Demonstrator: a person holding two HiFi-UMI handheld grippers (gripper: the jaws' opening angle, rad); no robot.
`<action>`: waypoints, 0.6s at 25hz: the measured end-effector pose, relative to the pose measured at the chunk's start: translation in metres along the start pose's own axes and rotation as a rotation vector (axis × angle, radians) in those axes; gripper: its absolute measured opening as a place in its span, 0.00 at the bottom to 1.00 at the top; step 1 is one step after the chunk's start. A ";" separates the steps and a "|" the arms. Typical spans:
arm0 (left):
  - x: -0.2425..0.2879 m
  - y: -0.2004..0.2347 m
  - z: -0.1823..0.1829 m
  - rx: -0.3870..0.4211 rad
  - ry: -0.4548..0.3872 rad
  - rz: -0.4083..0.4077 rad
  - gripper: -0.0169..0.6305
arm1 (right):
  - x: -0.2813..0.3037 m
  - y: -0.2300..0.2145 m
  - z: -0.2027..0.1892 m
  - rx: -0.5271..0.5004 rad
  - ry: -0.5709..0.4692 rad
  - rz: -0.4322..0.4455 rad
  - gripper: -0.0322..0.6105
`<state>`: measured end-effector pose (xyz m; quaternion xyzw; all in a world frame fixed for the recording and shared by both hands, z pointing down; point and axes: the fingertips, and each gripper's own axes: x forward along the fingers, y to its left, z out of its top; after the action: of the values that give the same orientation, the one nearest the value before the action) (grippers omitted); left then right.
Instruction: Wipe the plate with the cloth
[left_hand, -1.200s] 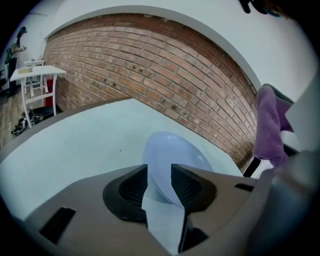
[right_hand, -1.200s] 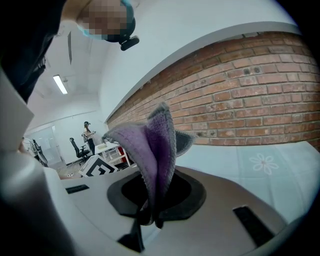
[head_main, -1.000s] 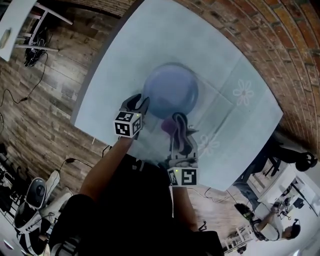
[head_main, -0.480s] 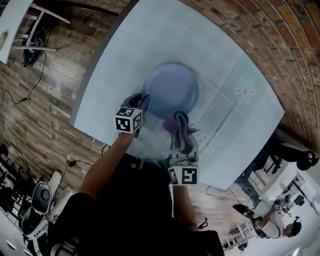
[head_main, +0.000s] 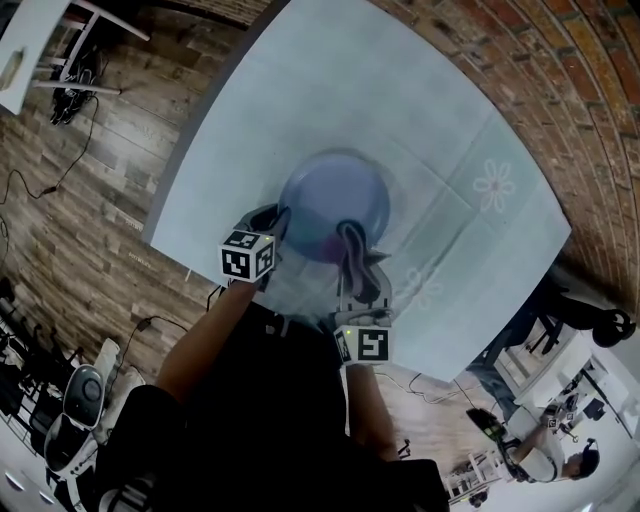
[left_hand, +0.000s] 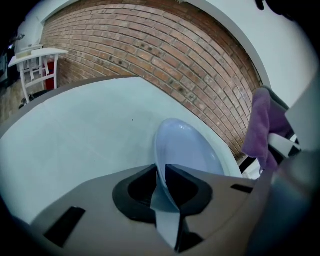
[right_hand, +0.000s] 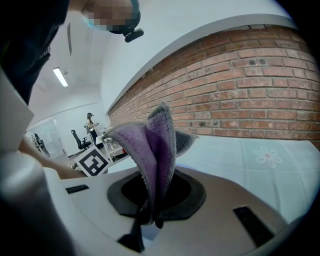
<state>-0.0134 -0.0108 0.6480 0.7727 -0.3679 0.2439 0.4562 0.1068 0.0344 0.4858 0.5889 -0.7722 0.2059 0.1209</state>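
Observation:
A pale blue plate (head_main: 335, 200) lies on the table, close to me. My left gripper (head_main: 275, 220) is at its near-left edge. In the left gripper view the plate (left_hand: 187, 147) has its rim between the jaws of the left gripper (left_hand: 161, 172), which have just been closing and now pinch that rim. My right gripper (head_main: 352, 245) is shut on a purple cloth (right_hand: 155, 145), which stands up from the jaws in folds. It hangs over the plate's near edge. The cloth (left_hand: 262, 122) also shows at the right of the left gripper view.
The table (head_main: 300, 90) wears a light blue cover with a flower print (head_main: 495, 185). Wooden floor (head_main: 90, 170) lies to the left and brick paving (head_main: 560, 90) to the right. Chairs and desks stand at the bottom right.
The left gripper has moved onto the plate's rim and its jaws have narrowed around it. The plate sits a little nearer to me. The right gripper and cloth have come over the plate's near edge.

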 end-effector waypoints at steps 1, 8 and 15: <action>-0.005 0.001 -0.005 0.000 0.007 -0.002 0.15 | 0.000 0.001 -0.005 -0.010 0.014 0.007 0.15; -0.021 0.016 -0.023 0.032 0.054 0.008 0.11 | 0.014 0.018 -0.021 -0.049 0.043 0.051 0.15; -0.014 0.019 -0.023 0.008 0.056 -0.005 0.11 | 0.036 0.035 -0.056 -0.097 0.155 0.113 0.15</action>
<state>-0.0378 0.0087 0.6584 0.7683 -0.3519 0.2657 0.4640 0.0606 0.0371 0.5451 0.5201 -0.8016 0.2196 0.1968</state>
